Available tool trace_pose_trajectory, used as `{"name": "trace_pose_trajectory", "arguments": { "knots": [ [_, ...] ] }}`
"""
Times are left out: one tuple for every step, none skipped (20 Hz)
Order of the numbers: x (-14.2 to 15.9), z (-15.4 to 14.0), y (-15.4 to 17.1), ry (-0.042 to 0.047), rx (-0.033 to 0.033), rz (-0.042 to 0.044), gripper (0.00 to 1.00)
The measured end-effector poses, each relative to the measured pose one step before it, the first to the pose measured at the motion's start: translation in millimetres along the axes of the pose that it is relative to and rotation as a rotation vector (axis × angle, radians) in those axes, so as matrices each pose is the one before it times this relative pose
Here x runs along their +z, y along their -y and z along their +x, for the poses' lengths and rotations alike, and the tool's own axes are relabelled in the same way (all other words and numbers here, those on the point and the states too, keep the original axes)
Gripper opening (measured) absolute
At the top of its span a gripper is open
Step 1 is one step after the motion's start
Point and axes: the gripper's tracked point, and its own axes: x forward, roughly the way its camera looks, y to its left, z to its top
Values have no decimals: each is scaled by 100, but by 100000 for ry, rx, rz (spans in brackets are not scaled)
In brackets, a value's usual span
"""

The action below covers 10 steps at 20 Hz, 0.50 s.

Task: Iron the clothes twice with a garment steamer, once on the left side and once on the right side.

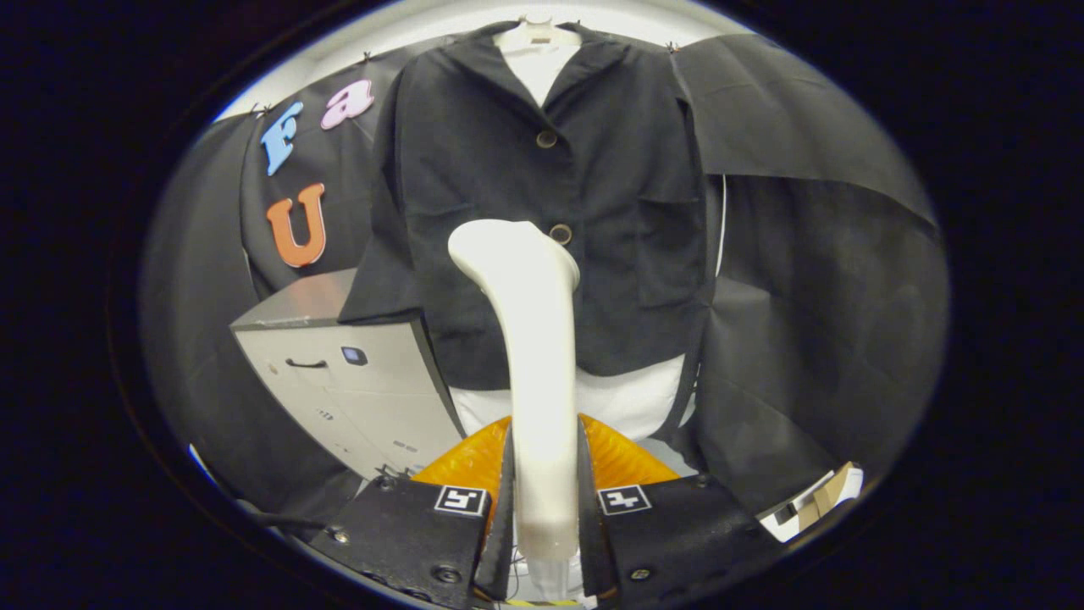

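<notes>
White, rigid and smooth, the steamer (529, 339) sits clamped by its handle in the hand-held gripper (544, 500), head raised before the soft black jacket (627, 212) hanging just beyond.

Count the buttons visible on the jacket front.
2. One button just below the collar opening; the other lower on the jacket, beside the steamer head. The gripper-held steamer may hide more.

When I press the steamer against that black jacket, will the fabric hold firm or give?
The black jacket will likely give: it hangs loose from a hanger. The fingers grip the white steamer low on its handle, so the head may lever.
</notes>
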Motion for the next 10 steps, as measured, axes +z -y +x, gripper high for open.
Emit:
{"name": "trace_pose_trajectory", "arguments": {
  "knots": [
    [759, -824, 612, 1079, 256, 1624, 35],
    [758, -663, 724, 1250, 201, 1109, 35],
    [986, -517, 739, 1647, -60, 1416, 35],
    [1107, -535, 596, 1825, -133, 660, 35],
    [1044, -491, 631, 1646, -198, 1306, 35],
    [985, -347, 465, 1245, 130, 1116, 35],
    [1100, -273, 456, 1552, -8, 885, 35],
    [1026, -92, 553, 1601, -98, 1264, 34],
    [1205, 89, 263, 1446, 132, 1127, 34],
    [1130, -252, 509, 1556, -165, 657, 35]
  ]
}}
